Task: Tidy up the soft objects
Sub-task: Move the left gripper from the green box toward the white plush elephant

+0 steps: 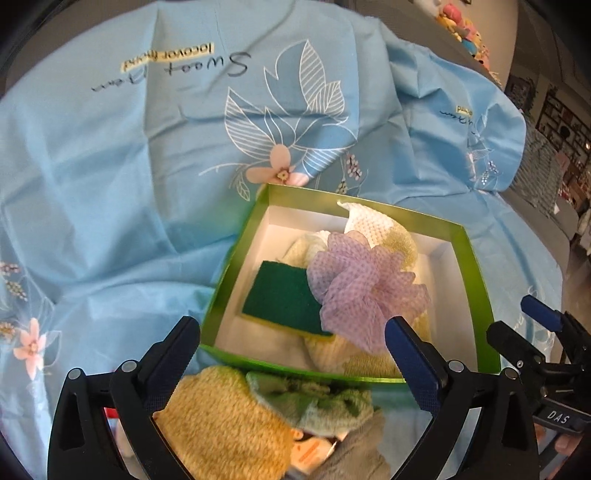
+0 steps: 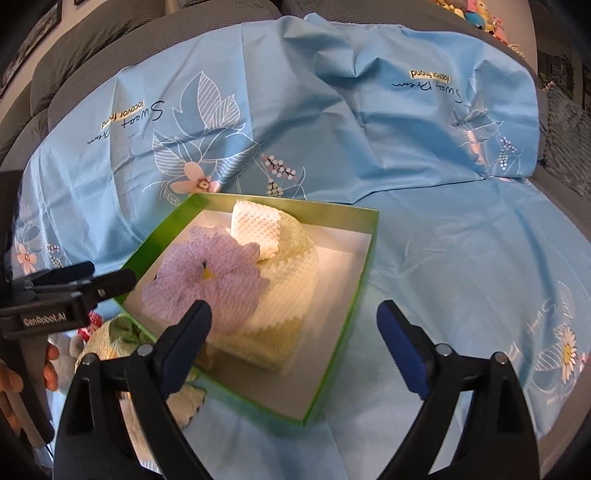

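Note:
A green box [image 1: 229, 266] with a white inside sits on the blue sheet. In it lie a dark green scouring sponge [image 1: 280, 295], a purple mesh pouf [image 1: 362, 284] and a white-and-yellow knitted cloth [image 1: 369, 221]. My left gripper [image 1: 293, 332] stands open over the box's near edge, with nothing between its fingers. At the right edge of that view my right gripper [image 1: 517, 321] is open too. In the right wrist view the right gripper [image 2: 295, 310] hangs open above the box [image 2: 347, 325], close to the pouf [image 2: 199, 273] and the knitted cloth [image 2: 284, 284]. The left gripper [image 2: 107, 274] shows at the left.
Outside the box's near wall lie a tan terry cloth [image 1: 221, 417], a green-and-white cloth [image 1: 314, 402] and a grey cloth [image 1: 354, 454]. The blue flowered sheet [image 2: 424, 166] covers a grey sofa [image 2: 92, 33]. Plush toys [image 1: 465, 29] sit far back right. A hand [image 2: 48, 365] holds the left gripper.

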`<state>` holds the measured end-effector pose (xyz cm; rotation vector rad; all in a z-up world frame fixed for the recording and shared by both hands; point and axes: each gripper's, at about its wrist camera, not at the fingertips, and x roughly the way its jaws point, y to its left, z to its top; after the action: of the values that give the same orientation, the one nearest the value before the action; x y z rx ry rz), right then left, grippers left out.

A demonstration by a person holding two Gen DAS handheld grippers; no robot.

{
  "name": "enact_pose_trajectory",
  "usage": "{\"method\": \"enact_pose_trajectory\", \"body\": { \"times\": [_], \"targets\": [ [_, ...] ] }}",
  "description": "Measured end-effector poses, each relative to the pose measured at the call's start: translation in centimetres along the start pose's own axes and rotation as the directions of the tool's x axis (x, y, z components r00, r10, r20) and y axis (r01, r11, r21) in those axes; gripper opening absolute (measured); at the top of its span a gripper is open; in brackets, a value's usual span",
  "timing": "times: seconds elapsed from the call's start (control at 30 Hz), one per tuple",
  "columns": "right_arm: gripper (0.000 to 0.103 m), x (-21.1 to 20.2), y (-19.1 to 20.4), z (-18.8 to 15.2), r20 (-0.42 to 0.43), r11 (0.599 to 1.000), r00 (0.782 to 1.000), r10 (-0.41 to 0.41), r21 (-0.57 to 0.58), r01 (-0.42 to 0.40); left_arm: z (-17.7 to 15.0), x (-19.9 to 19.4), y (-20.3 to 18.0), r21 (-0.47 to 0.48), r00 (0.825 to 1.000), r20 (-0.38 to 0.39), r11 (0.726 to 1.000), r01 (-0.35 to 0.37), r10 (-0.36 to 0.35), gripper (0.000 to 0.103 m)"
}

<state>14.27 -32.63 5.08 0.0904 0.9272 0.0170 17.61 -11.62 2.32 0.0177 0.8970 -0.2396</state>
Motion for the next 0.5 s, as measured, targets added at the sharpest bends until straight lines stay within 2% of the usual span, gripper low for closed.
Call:
{"method": "enact_pose_trajectory", "body": {
  "times": [0.17,0.5],
  "targets": [
    [0.102,-1.9,1.2,-1.0,0.025,0.999,0.999,-0.039,-0.033,0.039,-1.1,-2.1,-0.2,0.017,1.000,0.025,1.000,-0.018,0.018,0.101],
    [0.102,-6.6,3.6,-2.5,0.091,0.993,0.994,-0.059,-0.100,0.068,-3.1,-6.4,-0.3,0.009,0.996,0.083,0.999,-0.031,0.031,0.103]
  ]
}}
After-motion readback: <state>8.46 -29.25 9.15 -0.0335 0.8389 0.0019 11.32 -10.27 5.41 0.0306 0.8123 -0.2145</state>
